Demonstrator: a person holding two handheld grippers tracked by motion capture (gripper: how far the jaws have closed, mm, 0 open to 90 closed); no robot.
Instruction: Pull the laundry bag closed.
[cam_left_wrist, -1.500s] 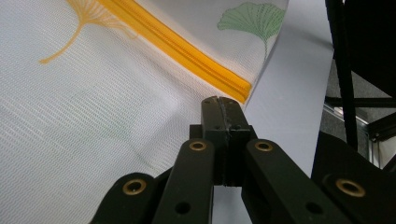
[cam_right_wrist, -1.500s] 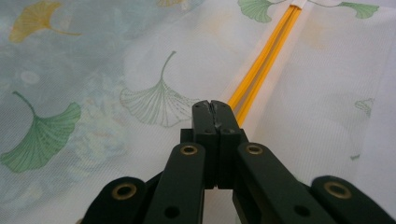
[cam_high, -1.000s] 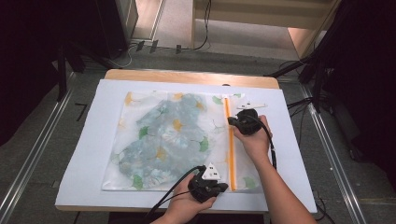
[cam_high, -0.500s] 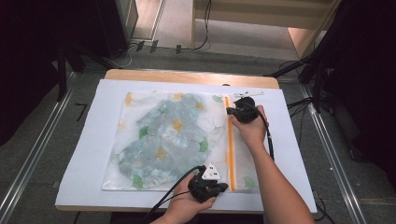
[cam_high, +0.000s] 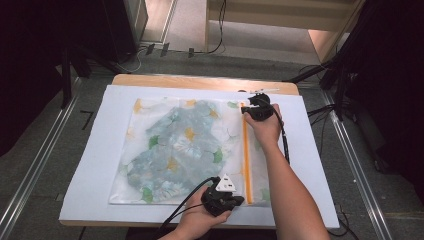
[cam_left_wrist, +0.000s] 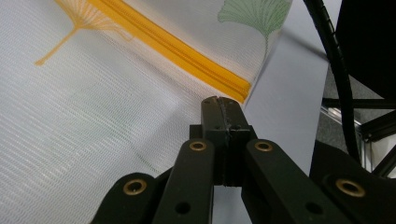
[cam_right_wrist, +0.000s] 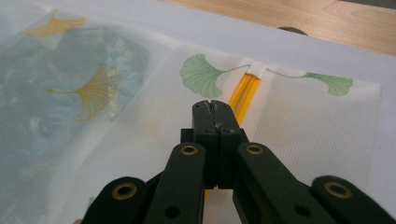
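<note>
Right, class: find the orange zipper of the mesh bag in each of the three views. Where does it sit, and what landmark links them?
High view: the orange zipper runs near-to-far along the bag's right part, between the two grippers.
Left gripper view: it crosses diagonally from top left, ending just above the shut gripper tips.
Right gripper view: a short stretch shows beyond the gripper tips.
Shared landmark: the green ginkgo leaf print beside the zipper.

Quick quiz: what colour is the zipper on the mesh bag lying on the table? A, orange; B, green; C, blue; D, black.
A: the zipper runs as an orange stripe along the mesh bag, from near the right gripper down toward the left gripper.
</note>
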